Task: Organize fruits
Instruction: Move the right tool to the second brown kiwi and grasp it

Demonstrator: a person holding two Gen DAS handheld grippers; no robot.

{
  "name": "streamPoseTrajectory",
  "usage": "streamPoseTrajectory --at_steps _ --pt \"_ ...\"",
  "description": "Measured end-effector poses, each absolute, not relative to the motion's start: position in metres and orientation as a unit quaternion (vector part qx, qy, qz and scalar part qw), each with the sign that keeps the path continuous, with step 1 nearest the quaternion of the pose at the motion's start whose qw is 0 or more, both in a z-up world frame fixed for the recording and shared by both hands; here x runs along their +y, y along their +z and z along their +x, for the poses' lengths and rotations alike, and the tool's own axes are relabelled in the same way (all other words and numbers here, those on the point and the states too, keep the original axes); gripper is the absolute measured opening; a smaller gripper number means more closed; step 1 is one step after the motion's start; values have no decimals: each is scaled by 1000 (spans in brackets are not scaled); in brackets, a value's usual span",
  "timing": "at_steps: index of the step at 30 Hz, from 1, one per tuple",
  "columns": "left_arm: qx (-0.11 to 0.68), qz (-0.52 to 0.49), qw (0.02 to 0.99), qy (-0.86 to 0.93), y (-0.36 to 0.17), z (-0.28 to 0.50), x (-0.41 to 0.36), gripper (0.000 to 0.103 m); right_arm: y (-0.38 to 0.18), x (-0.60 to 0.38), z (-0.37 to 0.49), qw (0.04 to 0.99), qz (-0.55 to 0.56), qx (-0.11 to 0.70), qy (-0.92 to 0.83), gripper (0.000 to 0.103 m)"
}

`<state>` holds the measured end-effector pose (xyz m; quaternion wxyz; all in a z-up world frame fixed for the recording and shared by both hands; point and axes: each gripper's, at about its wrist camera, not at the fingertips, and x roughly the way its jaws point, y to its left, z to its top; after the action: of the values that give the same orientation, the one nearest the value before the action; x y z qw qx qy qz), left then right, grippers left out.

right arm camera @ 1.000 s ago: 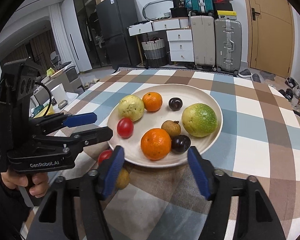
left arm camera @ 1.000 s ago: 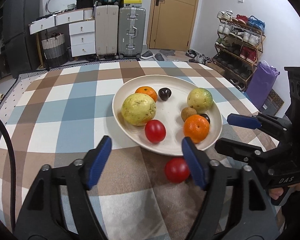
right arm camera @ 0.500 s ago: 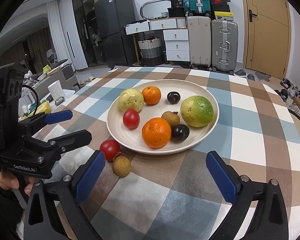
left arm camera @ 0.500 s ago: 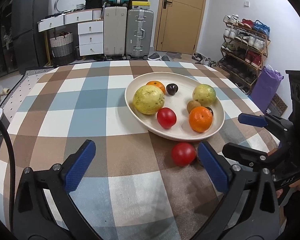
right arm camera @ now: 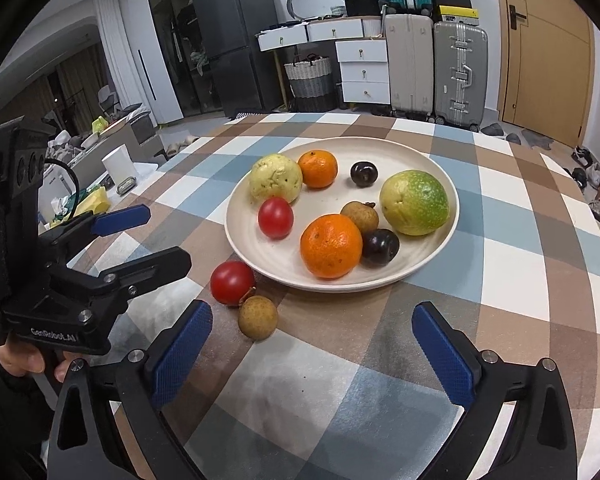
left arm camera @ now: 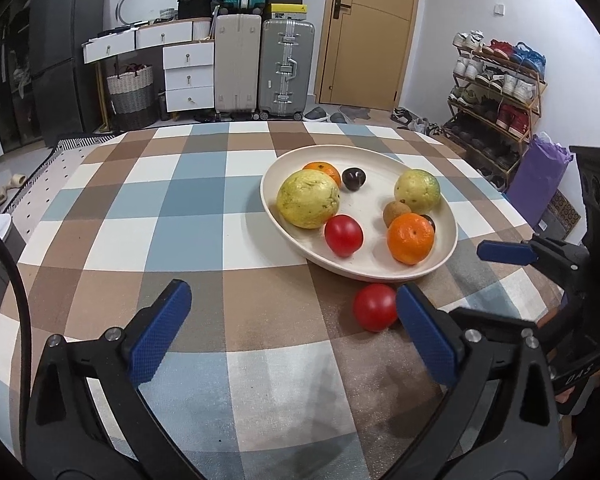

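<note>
A cream plate [left arm camera: 372, 200] [right arm camera: 400, 152] on the checked tablecloth holds two yellow-green guavas, two oranges, a red tomato [right arm camera: 275, 217], two dark plums and a brown longan. A second red tomato [left arm camera: 374, 307] [right arm camera: 232, 282] lies on the cloth just off the plate's near rim. A loose longan [right arm camera: 258, 317] touches it and is hidden in the left wrist view. My left gripper [left arm camera: 292, 328] [right arm camera: 148, 240] is open and empty, its right finger beside the loose tomato. My right gripper [right arm camera: 314, 354] [left arm camera: 488, 280] is open and empty, its left finger near the loose longan.
The checked cloth [left arm camera: 180, 200] covers the whole table, with bare cloth left of the plate. Beyond the far edge stand suitcases [left arm camera: 260, 64], white drawers [left arm camera: 188, 72] and a shoe rack [left arm camera: 496, 92]. A hand [right arm camera: 20, 360] grips the left tool's handle.
Both grippers' jaws have spread from partly closed to wide open. Both views show the plate a little farther off. No fruit has moved.
</note>
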<state>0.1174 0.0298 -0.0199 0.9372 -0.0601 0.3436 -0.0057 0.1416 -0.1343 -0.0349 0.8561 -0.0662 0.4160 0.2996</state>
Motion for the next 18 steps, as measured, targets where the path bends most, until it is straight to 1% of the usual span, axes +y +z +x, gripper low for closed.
streamPoseTrajectory --at_steps 8,10,11,12,18 --pt "345 -71 936 -7 -21 119 33 102 -44 -118 137 841 -98 428 317 101" --pt "346 -73 936 -5 -21 119 34 102 -46 -115 136 837 -105 432 319 94" --pt "345 -77 935 -5 -20 119 35 102 -49 -112 136 832 -109 437 323 87" --pt "344 -81 935 -6 -20 119 36 102 -51 -110 136 829 -112 442 324 83" --pt "347 -87 934 -5 -22 121 38 102 -53 -101 131 821 -126 442 338 75"
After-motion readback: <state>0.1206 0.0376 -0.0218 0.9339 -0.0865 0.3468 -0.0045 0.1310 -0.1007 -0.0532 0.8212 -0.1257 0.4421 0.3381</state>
